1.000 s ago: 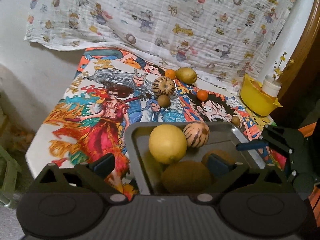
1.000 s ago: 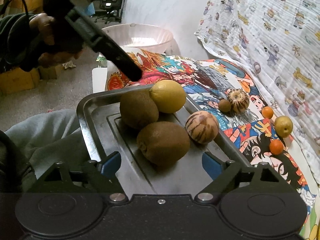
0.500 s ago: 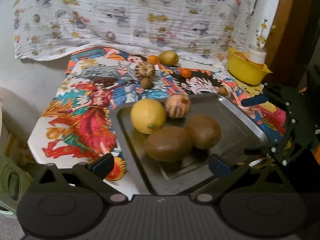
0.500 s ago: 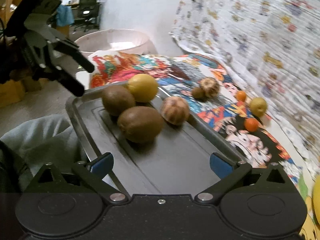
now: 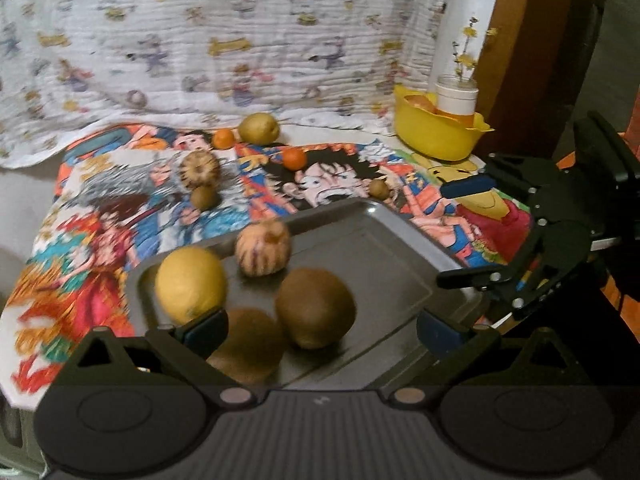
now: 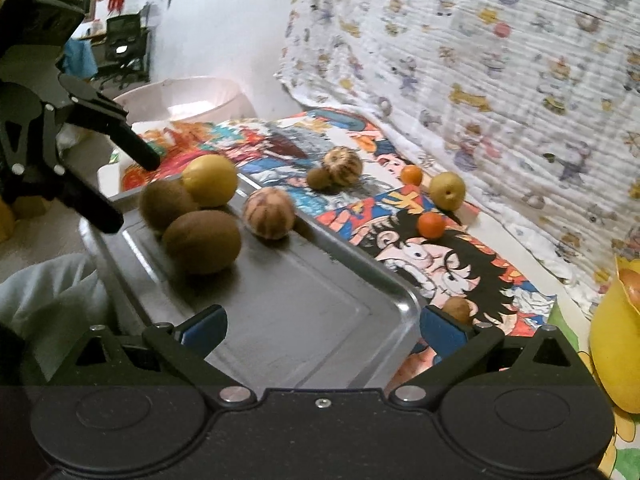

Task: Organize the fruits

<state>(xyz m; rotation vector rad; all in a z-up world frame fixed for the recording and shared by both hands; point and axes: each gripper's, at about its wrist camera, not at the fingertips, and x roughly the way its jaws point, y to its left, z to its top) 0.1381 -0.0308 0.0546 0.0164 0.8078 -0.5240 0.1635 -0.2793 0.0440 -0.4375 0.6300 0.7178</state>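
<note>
A table draped in a bright cartoon-print cloth fills the scene, with a pale patterned sheet hanging behind its far edge. A metal tray sits at the near side of the table, partly over the cloth.

The tray lies directly in front of both tools. The left gripper stands with its jaws wide, nothing pressed between the blue pads; the tray's near left part lies between and below them. The right gripper is also spread wide and grips nothing, with the tray's near right corner between its pads.

Four fruits rest on the tray, bunched at its left end: one yellow lemon-like fruit, one striped round fruit, and two brown kiwis, touching or nearly touching. In the left wrist view, the nearer kiwi is partly hidden behind the left pad.

Six fruits lie loose on the cloth beyond the tray: a second striped fruit with a small brown one just beside it, two small oranges, one yellow-green pear at the far edge, and another small brown fruit near the tray's far right corner.

A yellow bowl stands at the far right, holding a white cup; its other contents are hard to make out. Both views are motion-blurred. A grey sleeve is cut off at the left of the right wrist view.
</note>
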